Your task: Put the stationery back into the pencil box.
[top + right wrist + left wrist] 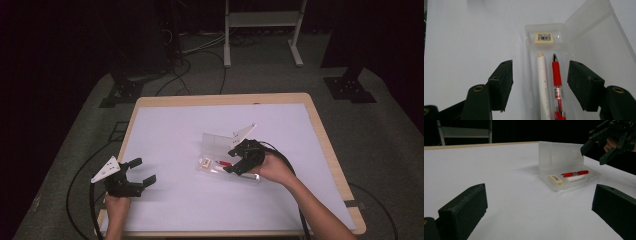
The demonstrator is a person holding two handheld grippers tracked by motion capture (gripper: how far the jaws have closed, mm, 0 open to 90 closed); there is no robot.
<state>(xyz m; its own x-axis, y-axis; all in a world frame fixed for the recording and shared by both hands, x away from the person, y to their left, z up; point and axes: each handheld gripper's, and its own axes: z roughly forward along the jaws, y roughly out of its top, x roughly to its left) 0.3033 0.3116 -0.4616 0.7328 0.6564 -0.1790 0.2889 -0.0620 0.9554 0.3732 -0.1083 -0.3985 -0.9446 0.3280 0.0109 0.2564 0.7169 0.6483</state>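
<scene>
A clear plastic pencil case (209, 169) lies open near the middle of the table, its lid (217, 140) standing up at the far side. Inside lie a red pen (557, 75), a white pen (542, 75) and a cream eraser (544, 38) with a barcode label. My right gripper (229, 161) hovers over the case's right end, open. Its jaws straddle both pens in the right gripper view without touching them. My left gripper (145, 170) rests open at the table's front left, nothing between its jaws, facing the case (574, 183) from a distance.
The table has a white top with a wooden rim (325, 140). Beyond its far edge, a white metal frame (262, 20), black stand feet (350, 90) and cables (190, 65) sit on the grey floor. Black cables trail from both grippers off the front edge.
</scene>
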